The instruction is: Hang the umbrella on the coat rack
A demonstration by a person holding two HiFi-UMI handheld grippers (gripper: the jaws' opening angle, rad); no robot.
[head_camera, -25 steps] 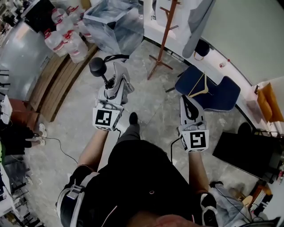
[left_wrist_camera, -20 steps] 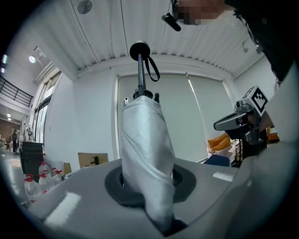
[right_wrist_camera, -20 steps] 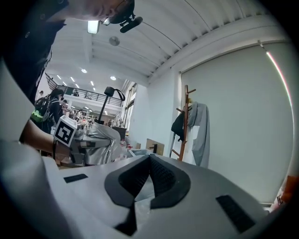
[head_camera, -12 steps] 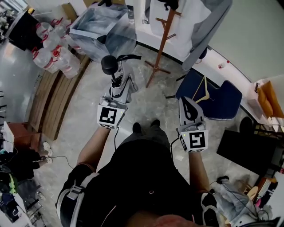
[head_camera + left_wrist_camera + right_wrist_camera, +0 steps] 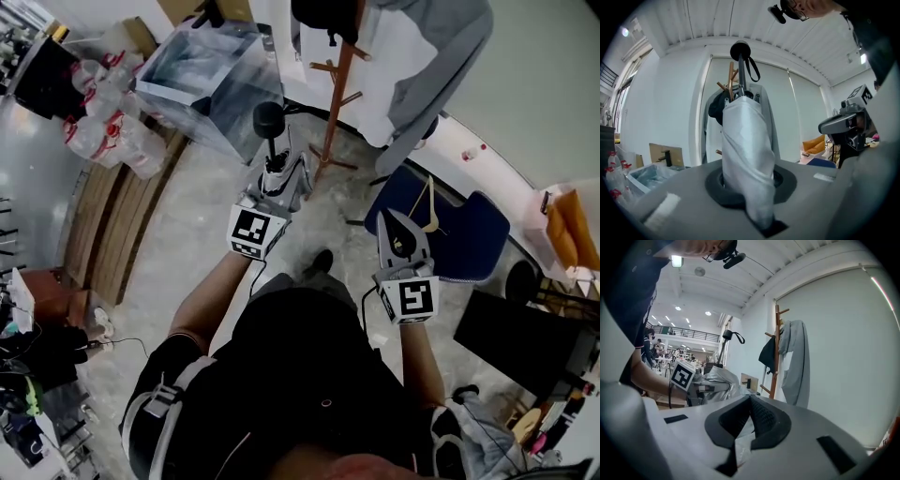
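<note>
Near the foot of the coat rack [image 5: 337, 89], on the floor left of it, the person now stands close. A second ago the rack sat far off at the top of the head view; both hands have carried forward with the walk, and the rack pole is now just right of the umbrella [image 5: 270, 122].

Left hand-held gripper [image 5: 277, 176]: pinching the folded umbrella low on its grey canopy, same grip throughout. The umbrella stands upright, black knob handle on top, loop strap [image 5: 752, 70] hanging free off the knob. Not touching the rack yet.

Right hand-held gripper [image 5: 401, 220]: jaws pressed together, nothing held as far as I can tell. It has come forward alongside and now hovers over the blue chair [image 5: 459, 225].

Rack pegs already carry a grey coat [image 5: 427, 66] on the far right and a dark bag [image 5: 323, 14] up top. Lower pegs on the near side look bare.

Judgement: the approach is nearly finished and the hang is not started. The next move likely needs the strap lifted over a bare peg. Risk: the loop is small and slack, so it is easy to miss the peg or snag the bag.
</note>
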